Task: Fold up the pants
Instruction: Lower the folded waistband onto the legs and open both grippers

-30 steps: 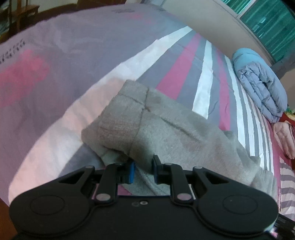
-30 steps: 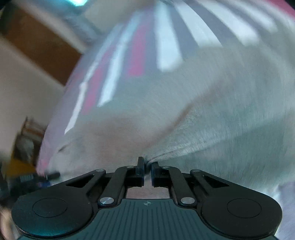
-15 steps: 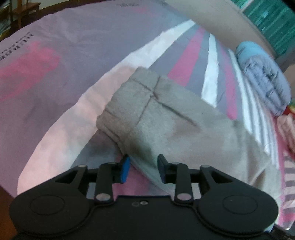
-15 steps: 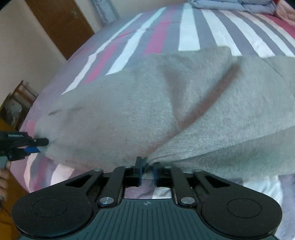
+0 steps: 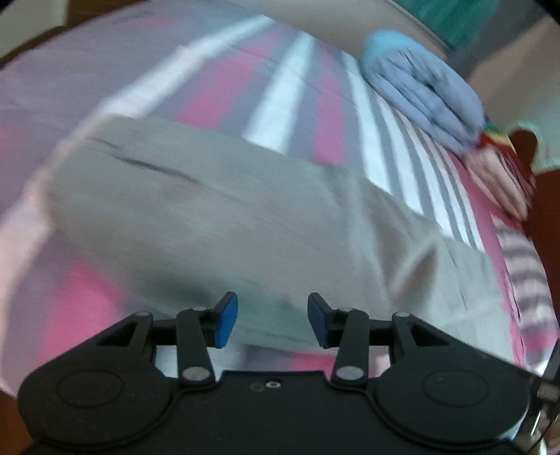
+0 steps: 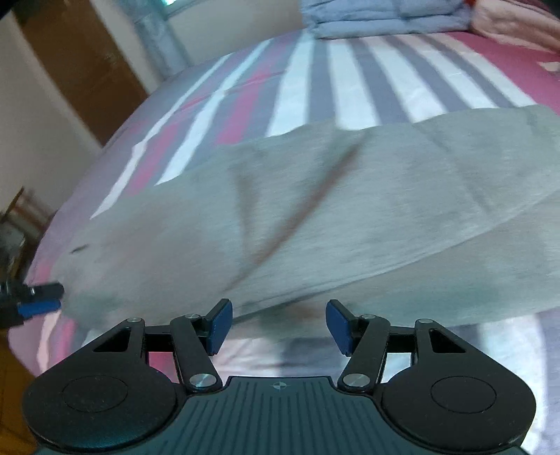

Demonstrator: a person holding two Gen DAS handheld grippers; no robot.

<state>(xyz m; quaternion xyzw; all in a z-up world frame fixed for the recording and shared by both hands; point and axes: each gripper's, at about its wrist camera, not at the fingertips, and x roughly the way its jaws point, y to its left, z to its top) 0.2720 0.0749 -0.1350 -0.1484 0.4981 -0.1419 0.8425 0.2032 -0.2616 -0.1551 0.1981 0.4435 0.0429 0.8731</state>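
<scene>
A bed [image 6: 350,80] is carrying everything, its sheet showing pink, white and grey stripes running lengthwise, with a plainer mauve stretch at one side. Grey pants [image 6: 350,217] are lying folded across the near part of the bed [image 5: 280,105], spreading flat over the stripes. A folded blue quilt [image 5: 423,87] is sitting at the far end, and a pink bundle [image 5: 497,178] is resting just beside the quilt [image 6: 378,17]; its kind cannot be told

Grey pants [image 6: 350,210] — bedsheet [image 6: 350,87] striped pink, white, grey.
</scene>
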